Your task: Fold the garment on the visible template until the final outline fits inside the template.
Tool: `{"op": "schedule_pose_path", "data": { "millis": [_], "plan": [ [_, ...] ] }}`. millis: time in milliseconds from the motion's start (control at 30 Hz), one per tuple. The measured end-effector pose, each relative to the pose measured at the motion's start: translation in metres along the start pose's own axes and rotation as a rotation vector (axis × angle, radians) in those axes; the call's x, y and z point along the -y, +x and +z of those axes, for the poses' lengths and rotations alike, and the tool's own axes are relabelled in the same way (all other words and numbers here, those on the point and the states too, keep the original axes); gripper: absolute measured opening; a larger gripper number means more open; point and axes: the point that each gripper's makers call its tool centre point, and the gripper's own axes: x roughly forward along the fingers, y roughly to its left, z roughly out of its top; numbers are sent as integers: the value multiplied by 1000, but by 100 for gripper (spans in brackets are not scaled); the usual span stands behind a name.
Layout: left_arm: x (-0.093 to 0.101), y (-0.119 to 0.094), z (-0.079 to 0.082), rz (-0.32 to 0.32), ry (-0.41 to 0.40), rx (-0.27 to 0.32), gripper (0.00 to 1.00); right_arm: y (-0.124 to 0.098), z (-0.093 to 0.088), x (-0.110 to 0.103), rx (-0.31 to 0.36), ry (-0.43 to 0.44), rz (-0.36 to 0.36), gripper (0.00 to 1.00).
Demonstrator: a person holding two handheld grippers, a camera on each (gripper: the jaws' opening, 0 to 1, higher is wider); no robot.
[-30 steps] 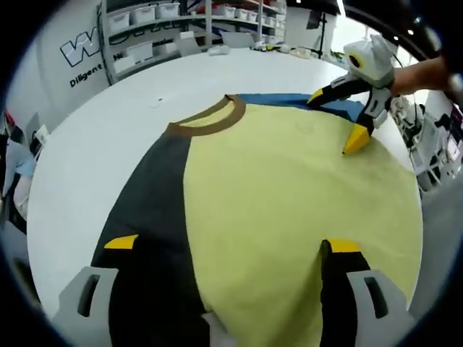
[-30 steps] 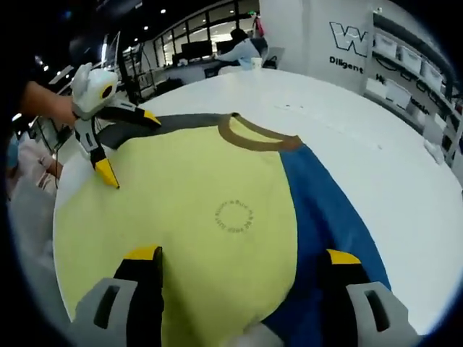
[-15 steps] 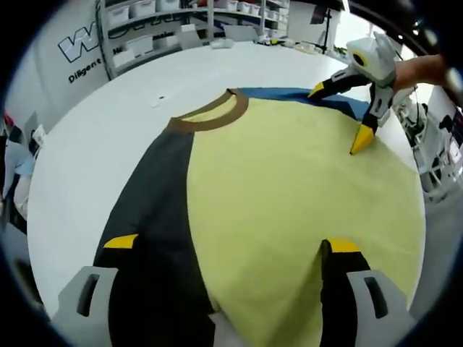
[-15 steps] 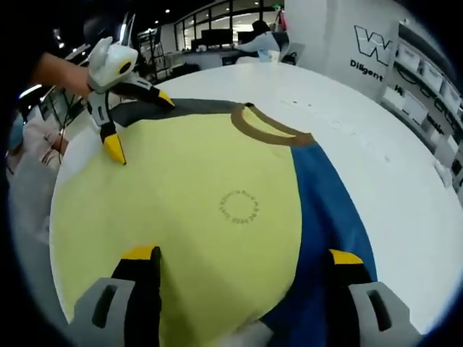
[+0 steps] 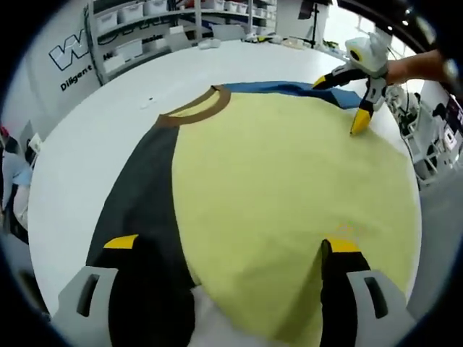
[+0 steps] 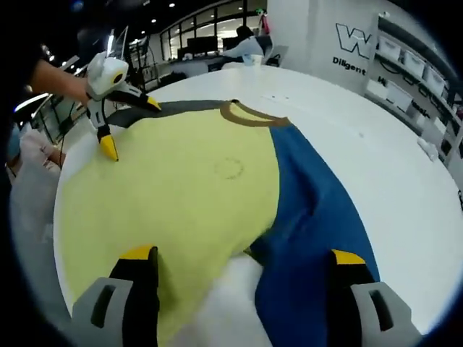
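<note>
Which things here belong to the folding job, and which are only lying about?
For the job:
- garment, spread on the white table
- left claw
- right claw

Lying about:
- shelves with bins
- wall lettering

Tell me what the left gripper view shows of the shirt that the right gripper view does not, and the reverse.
Left gripper view alone: the dark grey sleeve running down toward that claw, and the right claw open above the far edge. Right gripper view alone: the blue sleeve, rumpled near the camera, a faint ring print, and the left claw open. Both: the yellow body, the brown collar and the white table.
</note>
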Motion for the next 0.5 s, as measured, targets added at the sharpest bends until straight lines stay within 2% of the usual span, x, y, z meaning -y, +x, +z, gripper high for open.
{"op": "schedule_pose_path", "data": {
  "millis": [33, 200, 500],
  "plan": [
    [0, 0, 1, -1, 8, 0, 99, -3, -7, 3, -32, 1, -7, 96],
    [-2, -1, -1, -14, 24, -3, 99, -12, -23, 1, -78, -66, 13, 99],
    [-6, -4, -6, -36, 51, -9, 99, -20, -31, 12, -66, -109, 50, 100]
  ]
}}
